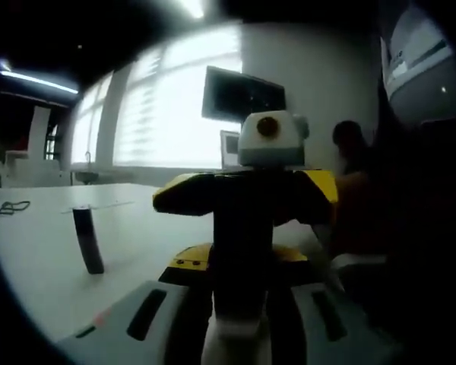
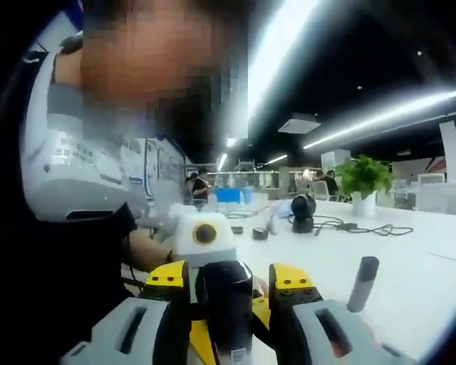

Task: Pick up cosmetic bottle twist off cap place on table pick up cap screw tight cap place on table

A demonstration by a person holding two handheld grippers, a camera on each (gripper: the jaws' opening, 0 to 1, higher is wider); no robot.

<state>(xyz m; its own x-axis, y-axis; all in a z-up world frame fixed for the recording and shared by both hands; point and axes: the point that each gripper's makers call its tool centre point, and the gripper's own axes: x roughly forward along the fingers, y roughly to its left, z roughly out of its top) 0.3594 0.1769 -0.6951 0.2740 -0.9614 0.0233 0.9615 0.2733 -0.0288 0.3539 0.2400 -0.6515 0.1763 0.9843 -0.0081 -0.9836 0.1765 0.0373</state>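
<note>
My right claw (image 2: 226, 304) grips the dark cosmetic bottle (image 2: 228, 308) between its jaws, long axis running straight out along them. My left claw (image 1: 243, 304) clasps the same bottle (image 1: 242, 251) from the opposite end, so both claws face each other along one shared axis. The dark cap (image 2: 362, 284) stands upright on the white worktop (image 2: 418, 281), off to the right of my right claw and apart from it. I judge the right claw nearer for retrieving it.
</note>
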